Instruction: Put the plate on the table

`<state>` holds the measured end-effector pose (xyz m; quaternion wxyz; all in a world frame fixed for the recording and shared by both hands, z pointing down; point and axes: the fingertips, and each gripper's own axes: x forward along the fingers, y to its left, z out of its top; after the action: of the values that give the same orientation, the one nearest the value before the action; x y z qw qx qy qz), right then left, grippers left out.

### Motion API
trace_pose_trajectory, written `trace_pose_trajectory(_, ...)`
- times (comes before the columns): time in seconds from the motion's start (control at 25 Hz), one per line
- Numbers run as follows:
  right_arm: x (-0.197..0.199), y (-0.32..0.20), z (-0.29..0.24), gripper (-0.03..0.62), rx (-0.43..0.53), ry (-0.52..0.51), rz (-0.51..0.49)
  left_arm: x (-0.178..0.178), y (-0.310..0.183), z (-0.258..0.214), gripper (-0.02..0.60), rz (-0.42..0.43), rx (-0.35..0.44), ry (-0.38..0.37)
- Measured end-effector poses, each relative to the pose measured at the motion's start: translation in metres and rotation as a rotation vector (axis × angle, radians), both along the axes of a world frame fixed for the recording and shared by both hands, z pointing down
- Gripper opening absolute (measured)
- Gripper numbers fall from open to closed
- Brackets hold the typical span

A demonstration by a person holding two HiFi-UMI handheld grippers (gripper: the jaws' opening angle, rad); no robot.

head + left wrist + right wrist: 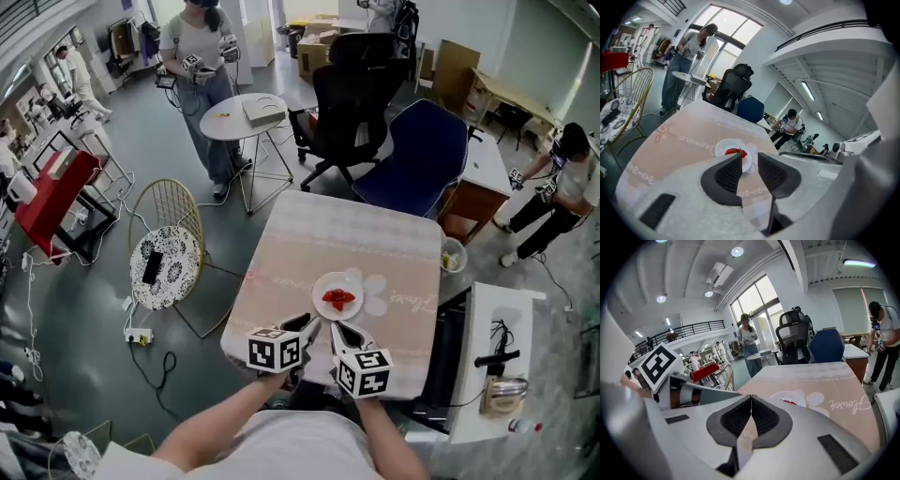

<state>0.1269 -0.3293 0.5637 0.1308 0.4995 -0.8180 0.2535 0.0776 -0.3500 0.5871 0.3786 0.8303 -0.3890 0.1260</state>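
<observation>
The plate rests flat on the bench, just ahead of both grippers and untouched, with the left gripper released and empty and the right gripper clenched on nothing, so placement appears complete.

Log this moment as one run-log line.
plate: on table, red food on it | left tongs: open, empty | right tongs: shut, empty | both tongs: near table edge, off plate
</observation>
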Motion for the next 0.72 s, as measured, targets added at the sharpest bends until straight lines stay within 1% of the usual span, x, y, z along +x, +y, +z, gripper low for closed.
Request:
trace_pose_trajectory(0.2,-0.008,0.019,-0.017,0.005,0.045,0.019,0.038,-0.004,0.017,-0.019,0.051,0.059,0.114,-0.037)
trace_pose_trajectory(0.4,-0.013,0.043,-0.032,0.005,0.1,0.078,0.064,-0.005,0.038,-0.034,0.012,0.113,0.2,-0.063)
trace_pose_trajectory(0.52,-0.015,0.056,-0.039,0.005,0.114,0.095,0.086,-0.005,0.053,-0.043,0.008,0.147,0.251,-0.081)
trace_pose_trajectory(0.72,-0.026,0.077,-0.042,0.005,0.127,0.114,0.107,-0.01,0.078,-0.047,0.006,0.202,0.3,-0.093)
